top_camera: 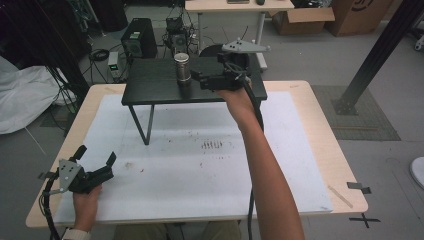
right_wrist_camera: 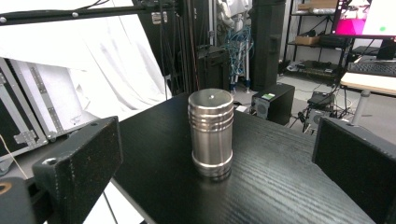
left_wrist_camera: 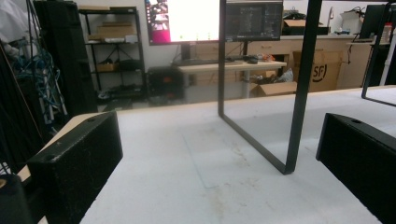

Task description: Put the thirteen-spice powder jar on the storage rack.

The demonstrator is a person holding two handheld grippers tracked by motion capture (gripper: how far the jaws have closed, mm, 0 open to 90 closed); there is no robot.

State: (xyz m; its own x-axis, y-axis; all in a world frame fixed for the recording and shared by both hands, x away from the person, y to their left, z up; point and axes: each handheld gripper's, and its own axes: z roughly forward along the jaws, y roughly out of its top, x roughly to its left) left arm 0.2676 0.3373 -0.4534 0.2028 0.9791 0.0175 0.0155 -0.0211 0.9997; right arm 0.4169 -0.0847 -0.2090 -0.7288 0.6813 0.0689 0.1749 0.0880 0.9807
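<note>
A: What is seen nearest?
B: The left gripper [top_camera: 95, 167] is rested at seven o'clock on the table [top_camera: 310, 150], jaws spread, nothing held.

A: And farther off?
B: The right gripper [top_camera: 196, 80] is held at twelve o'clock over the black shelf [top_camera: 150, 82], jaws spread wide. The steel cup [right_wrist_camera: 210, 133] stands upright just ahead of them, untouched.

A: How should the grasp be made?
B: The jaws should be kept level, advanced until the cup is centred between them, then closed at mid-height so it isn't tipped.
</note>
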